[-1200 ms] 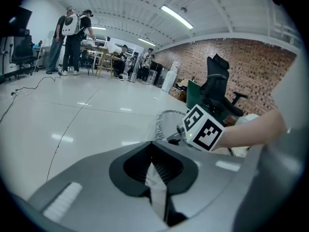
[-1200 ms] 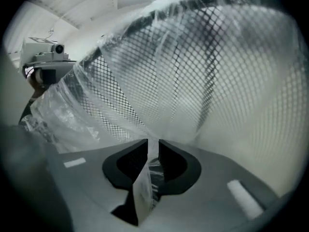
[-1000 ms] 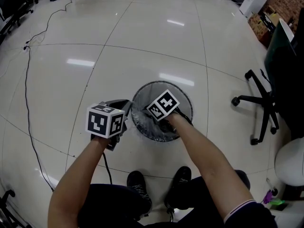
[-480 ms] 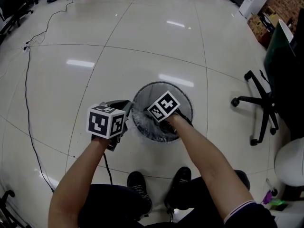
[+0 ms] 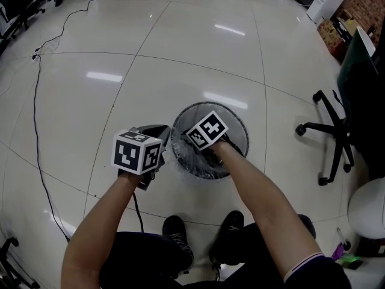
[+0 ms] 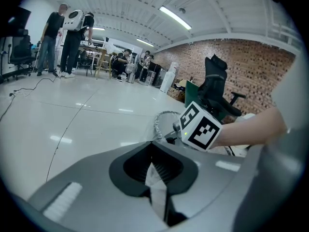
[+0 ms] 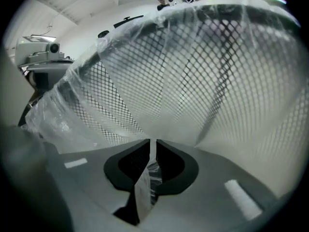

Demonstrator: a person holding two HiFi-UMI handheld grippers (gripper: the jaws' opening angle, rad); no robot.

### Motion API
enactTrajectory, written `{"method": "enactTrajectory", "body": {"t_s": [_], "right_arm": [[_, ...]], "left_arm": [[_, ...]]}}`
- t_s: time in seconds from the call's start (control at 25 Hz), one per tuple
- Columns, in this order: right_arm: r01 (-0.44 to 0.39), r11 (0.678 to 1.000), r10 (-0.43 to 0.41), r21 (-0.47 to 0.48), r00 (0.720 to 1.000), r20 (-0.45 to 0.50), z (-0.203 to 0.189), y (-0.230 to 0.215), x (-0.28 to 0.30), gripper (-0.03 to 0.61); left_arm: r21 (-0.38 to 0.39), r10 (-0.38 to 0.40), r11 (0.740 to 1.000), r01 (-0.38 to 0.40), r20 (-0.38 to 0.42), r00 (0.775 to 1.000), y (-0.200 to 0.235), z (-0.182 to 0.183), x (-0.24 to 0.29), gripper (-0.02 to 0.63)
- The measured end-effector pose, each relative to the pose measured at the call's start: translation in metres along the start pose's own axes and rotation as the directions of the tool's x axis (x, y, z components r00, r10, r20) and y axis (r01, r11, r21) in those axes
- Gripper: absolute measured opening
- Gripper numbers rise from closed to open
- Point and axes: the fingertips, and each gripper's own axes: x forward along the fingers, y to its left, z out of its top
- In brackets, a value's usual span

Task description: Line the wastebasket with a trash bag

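Inside the wastebasket (image 5: 227,109), right tongs (image 7: 151,149), just closing, pinch trash bag (image 7: 55,119).

Black office chair (image 5: 334,131) right; cable (image 5: 34,89) trailing across glossy floor (image 5: 180,53) left; brick wall (image 6: 251,66) behind.

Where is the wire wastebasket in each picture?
Head view: the wastebasket is mid-picture, on the floor beyond the person's shoes.
Left gripper view: the wastebasket is small, near centre, just left of the marker cube.
Right gripper view: its mesh wall fills the picture, close up.
Shared landmark: right tool's marker cube, at the rim in head and left gripper views.
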Motion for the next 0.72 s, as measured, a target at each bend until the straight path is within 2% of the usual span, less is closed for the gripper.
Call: {"method": "enactTrajectory", "body": {"t_s": [0.2,0.72], "right_arm": [[0.012,1.000,-0.012,-0.027,1.000,0.004,0.011,0.002,0.002,0.034],[0.022,0.999,-0.022,-0.028,1.000,-0.017,0.005,0.000,-0.009,0.043]], "left_arm": [[0.001,-0.011,1.000,0.011,-0.003,1.000,-0.002,-0.004,-0.002,0.011],[0.003,-0.004,1.000,0.004,0.003,1.000,0.000,-0.002,-0.006,0.011]]}}
